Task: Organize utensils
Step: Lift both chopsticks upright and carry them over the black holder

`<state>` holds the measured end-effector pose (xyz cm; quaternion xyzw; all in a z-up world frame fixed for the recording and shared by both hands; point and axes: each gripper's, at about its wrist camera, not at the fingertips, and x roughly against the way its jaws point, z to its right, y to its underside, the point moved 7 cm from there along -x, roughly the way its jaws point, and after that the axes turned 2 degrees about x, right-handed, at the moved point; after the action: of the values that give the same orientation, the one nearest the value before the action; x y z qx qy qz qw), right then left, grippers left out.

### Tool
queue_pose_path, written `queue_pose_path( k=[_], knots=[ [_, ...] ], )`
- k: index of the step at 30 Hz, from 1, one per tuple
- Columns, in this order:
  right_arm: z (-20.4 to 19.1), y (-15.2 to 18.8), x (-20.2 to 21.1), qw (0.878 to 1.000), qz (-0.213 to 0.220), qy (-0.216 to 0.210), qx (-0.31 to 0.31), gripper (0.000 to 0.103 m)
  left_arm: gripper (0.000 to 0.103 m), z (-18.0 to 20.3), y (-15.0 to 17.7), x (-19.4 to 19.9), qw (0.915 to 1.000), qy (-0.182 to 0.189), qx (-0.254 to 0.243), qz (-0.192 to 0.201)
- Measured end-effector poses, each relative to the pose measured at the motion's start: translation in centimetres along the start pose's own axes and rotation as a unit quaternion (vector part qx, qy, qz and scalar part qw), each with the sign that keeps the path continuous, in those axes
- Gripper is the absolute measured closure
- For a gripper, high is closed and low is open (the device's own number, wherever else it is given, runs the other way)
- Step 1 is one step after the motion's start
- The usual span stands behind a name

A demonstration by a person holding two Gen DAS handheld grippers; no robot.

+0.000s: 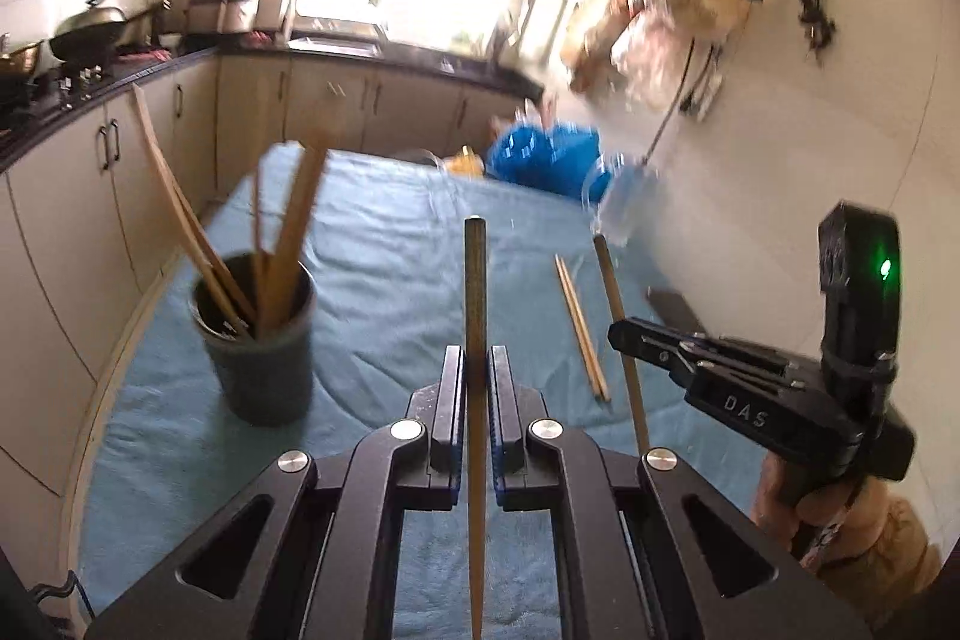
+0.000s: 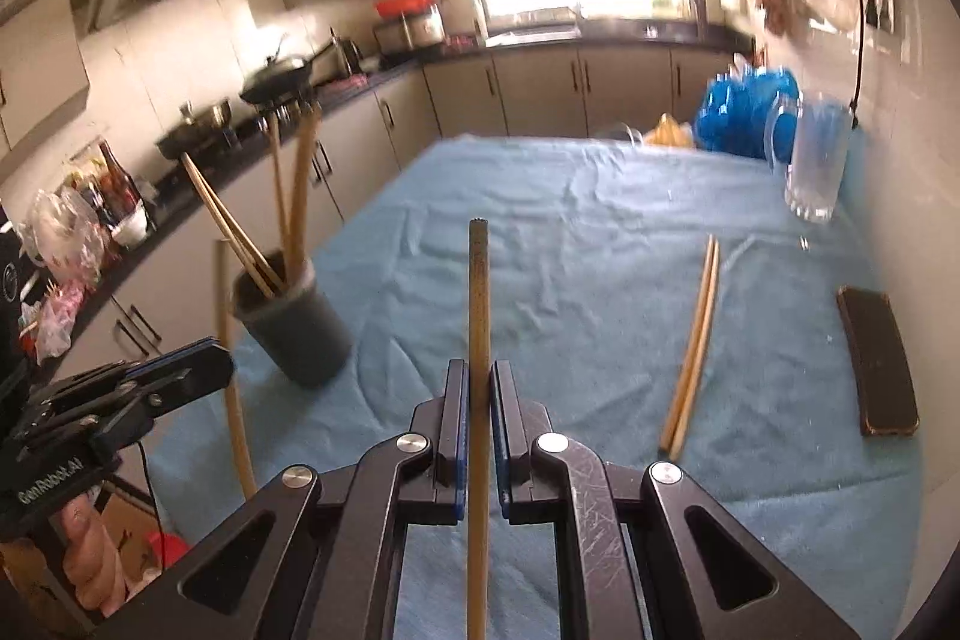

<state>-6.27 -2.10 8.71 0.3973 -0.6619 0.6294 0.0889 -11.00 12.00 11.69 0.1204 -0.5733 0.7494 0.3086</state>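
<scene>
My left gripper (image 1: 478,370) is shut on a wooden chopstick (image 1: 474,280) that stands upright between its pads. My right gripper (image 2: 478,382) is shut on another chopstick (image 2: 478,292), also upright. Each gripper shows in the other's view, the right gripper (image 1: 618,334) at right and the left gripper (image 2: 225,358) at left, both above the table. A dark grey holder cup (image 1: 261,346) with several chopsticks stands on the blue cloth to the left; it also shows in the right wrist view (image 2: 294,322). A loose pair of chopsticks (image 1: 581,328) lies on the cloth, seen also in the right wrist view (image 2: 693,346).
The table is covered by a blue cloth (image 2: 570,232). A glass mug (image 2: 813,160) and a blue plastic bag (image 2: 744,109) stand at the far right. A dark phone (image 2: 876,358) lies at the right edge. Kitchen counters and a stove (image 2: 270,100) run along the left.
</scene>
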Motion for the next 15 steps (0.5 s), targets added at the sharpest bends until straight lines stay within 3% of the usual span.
queue_pose_path(
  k=[8,15],
  knots=[
    [-2.8,-4.6,1.2,0.996,0.081,-0.026,-0.016,0.096,0.097,-2.4,-6.0,5.0,0.9957,-0.006,0.036,0.085],
    [-7.2,-10.0,0.1,0.989,0.131,-0.069,-0.017,0.096,0.097,-4.5,-9.9,7.4,0.9923,-0.021,0.042,0.115]
  ],
)
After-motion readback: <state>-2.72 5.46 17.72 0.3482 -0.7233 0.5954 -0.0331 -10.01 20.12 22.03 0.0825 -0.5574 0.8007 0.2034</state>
